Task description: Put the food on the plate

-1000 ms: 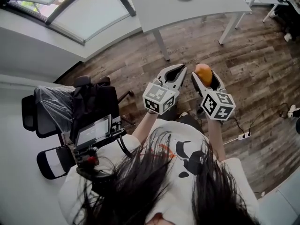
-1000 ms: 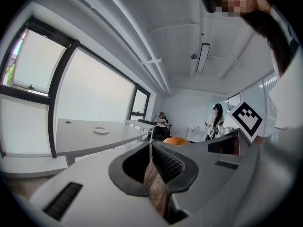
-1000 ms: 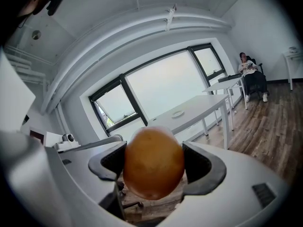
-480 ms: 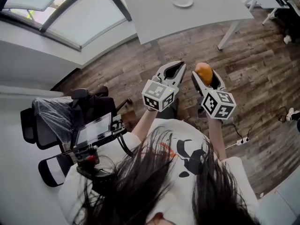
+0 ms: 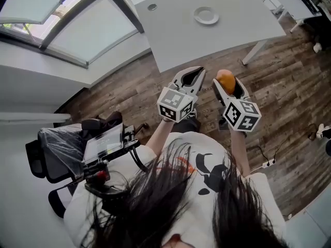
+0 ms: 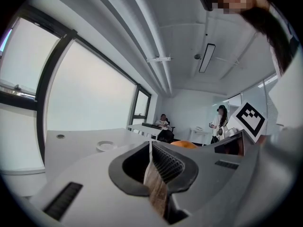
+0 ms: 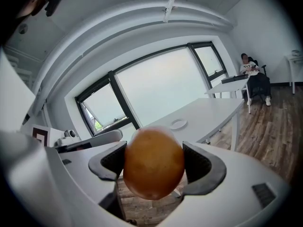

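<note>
My right gripper (image 5: 226,81) is shut on a round orange-brown food piece (image 5: 225,80), which fills the middle of the right gripper view (image 7: 153,163). Beside it, my left gripper (image 5: 194,74) is shut with nothing between its jaws; its tips (image 6: 150,145) meet in the left gripper view. A small white plate (image 5: 206,16) lies on the white table (image 5: 176,30), well ahead of both grippers. The same plate (image 7: 178,124) shows beyond the food, and also at the left of the left gripper view (image 6: 106,146). Both grippers hang over the wooden floor, short of the table.
A round grommet hole (image 5: 151,6) sits in the table near its left end. Table legs (image 5: 254,51) stand on the wooden floor (image 5: 289,87). A black chair (image 5: 62,149) with a device stands at my left. Large windows (image 5: 88,25) run along the left. People (image 6: 163,123) are at the room's far end.
The table and plate have drawn closer and lower in the head view. Both grippers keep the same pose, the right one still holding the food.
</note>
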The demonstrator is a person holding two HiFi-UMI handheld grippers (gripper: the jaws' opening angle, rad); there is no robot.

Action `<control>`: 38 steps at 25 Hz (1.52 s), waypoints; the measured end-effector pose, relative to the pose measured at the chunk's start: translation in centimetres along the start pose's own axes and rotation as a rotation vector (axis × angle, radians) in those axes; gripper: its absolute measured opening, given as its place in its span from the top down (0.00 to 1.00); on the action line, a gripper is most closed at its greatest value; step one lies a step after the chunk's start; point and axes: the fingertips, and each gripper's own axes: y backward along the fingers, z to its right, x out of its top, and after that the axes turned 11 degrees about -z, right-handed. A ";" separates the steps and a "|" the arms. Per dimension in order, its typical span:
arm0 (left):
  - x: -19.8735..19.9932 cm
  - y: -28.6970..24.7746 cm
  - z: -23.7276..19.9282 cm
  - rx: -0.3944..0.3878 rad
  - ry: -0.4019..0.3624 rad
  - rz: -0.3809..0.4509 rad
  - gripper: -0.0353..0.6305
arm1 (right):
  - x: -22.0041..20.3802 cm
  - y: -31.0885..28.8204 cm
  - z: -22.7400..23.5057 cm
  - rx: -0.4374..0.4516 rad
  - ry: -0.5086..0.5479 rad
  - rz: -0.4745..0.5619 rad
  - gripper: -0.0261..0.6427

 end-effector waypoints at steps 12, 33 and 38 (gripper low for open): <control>2.2 -4.1 -7.7 -0.053 0.020 0.002 0.94 | 4.9 -7.8 0.6 -0.043 -0.003 -0.010 0.43; 3.7 -10.2 -18.1 0.069 0.130 0.017 0.94 | 10.2 -17.6 3.4 0.016 0.062 -0.109 0.43; 5.2 -13.7 -20.4 0.109 0.157 0.016 0.94 | 13.6 -20.8 6.0 0.042 0.086 -0.138 0.43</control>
